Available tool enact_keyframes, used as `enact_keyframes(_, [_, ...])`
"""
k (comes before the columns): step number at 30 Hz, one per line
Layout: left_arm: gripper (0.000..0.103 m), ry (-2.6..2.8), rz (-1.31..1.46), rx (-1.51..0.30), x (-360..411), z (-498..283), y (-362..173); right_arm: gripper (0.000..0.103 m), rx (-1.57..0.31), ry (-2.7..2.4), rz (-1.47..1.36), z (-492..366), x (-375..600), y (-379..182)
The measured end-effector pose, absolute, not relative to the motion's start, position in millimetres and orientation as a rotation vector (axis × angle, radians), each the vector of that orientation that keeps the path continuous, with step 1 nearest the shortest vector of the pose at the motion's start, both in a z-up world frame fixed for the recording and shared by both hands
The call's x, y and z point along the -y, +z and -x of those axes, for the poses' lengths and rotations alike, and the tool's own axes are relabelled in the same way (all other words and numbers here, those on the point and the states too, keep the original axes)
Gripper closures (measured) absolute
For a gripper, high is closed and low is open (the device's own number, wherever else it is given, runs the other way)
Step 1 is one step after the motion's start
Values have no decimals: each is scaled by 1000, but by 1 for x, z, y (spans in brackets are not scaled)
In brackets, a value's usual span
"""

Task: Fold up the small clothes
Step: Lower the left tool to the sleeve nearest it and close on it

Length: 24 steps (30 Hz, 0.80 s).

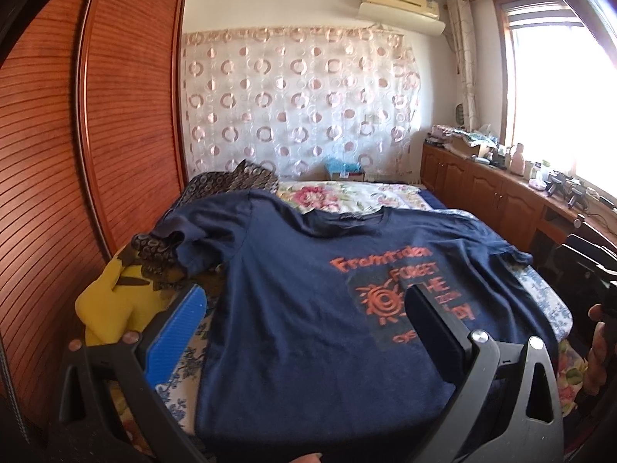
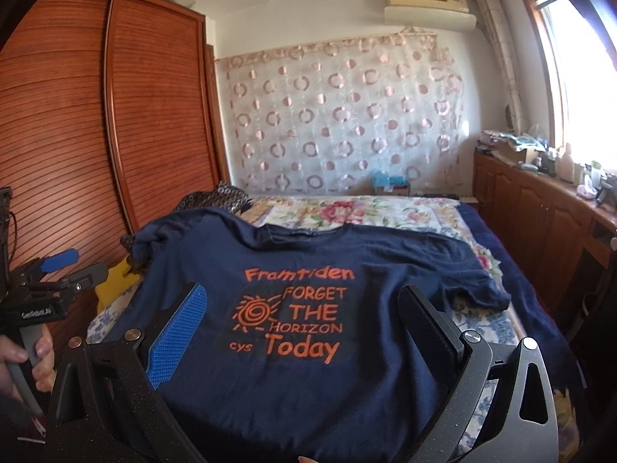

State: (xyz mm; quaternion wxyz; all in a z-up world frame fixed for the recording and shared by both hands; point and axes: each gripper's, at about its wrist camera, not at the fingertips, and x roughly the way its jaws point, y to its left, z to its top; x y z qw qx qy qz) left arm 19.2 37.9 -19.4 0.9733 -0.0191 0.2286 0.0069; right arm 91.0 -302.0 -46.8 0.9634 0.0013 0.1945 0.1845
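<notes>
Floral-quilted bed [image 2: 347,208] bore navy cotton printed T-shirt [image 2: 308,308], flat; both tongs [image 1: 308,320] [image 2: 304,324] spread, empty. Risk: bunched sleeve beside yellow cushion [image 1: 112,297] skewing fold.

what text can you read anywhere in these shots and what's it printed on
"Framtiden" – orange print on the navy t-shirt, top line.
"FORGET THE HORIZON Today" – below it, beside an orange sun swirl.
"cys" – small, left of "Today".
White lettering on the left gripper body: too blurred to read.
Label inside the shirt's collar: too small to read.
</notes>
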Motion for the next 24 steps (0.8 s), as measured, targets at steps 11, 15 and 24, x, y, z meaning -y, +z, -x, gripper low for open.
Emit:
enact_keyframes(11, [0,63,15,-536,-89,-54,-42,2,-448,452,32,-129,281,-82])
enact_keyframes(15, [0,66,18,-563,-110,-72,-47,2,-486,482,25,-145,272,-97])
enact_keyframes(24, [0,94,-25,-604,-149,-112,-37,2,-571,531,23,-178,255,-121])
